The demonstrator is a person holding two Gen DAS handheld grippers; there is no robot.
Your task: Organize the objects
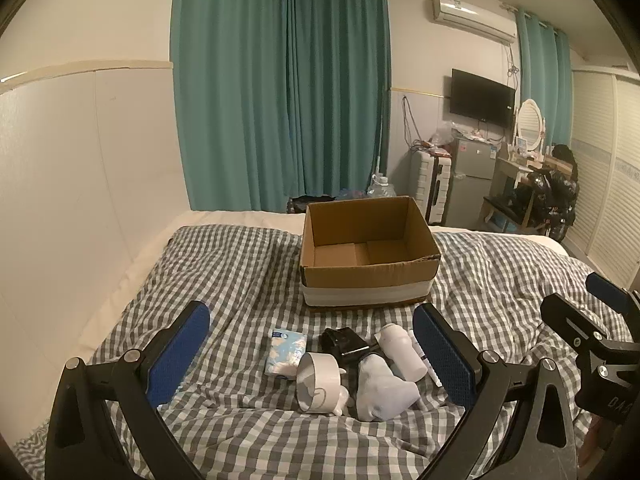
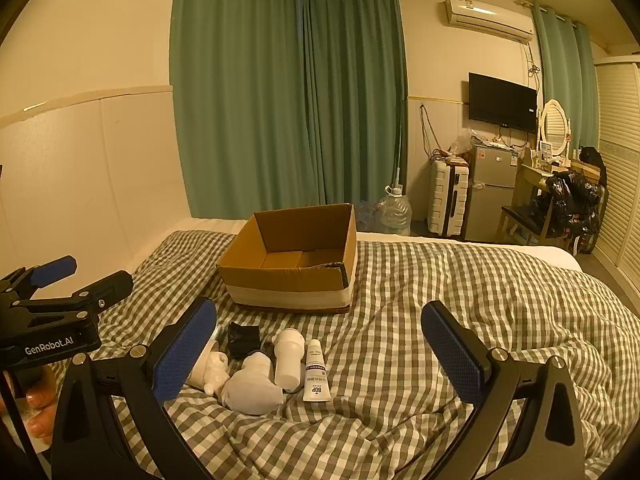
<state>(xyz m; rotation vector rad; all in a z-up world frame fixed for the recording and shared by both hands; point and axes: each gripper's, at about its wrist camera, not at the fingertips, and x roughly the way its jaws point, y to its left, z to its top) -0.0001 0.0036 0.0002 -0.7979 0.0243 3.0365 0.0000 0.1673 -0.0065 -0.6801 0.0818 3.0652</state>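
An open, empty cardboard box sits on the checked bedspread. In front of it lies a cluster: a blue tissue pack, a tape roll, a black object, a white bottle, a white sock and a tube. My left gripper is open and empty, its fingers either side of the cluster. My right gripper is open and empty, the cluster at its left finger.
The bed's checked cover spreads to the right. A wall runs along the bed's left side. Beyond the bed stand green curtains, a water jug, a suitcase, a fridge and a dresser.
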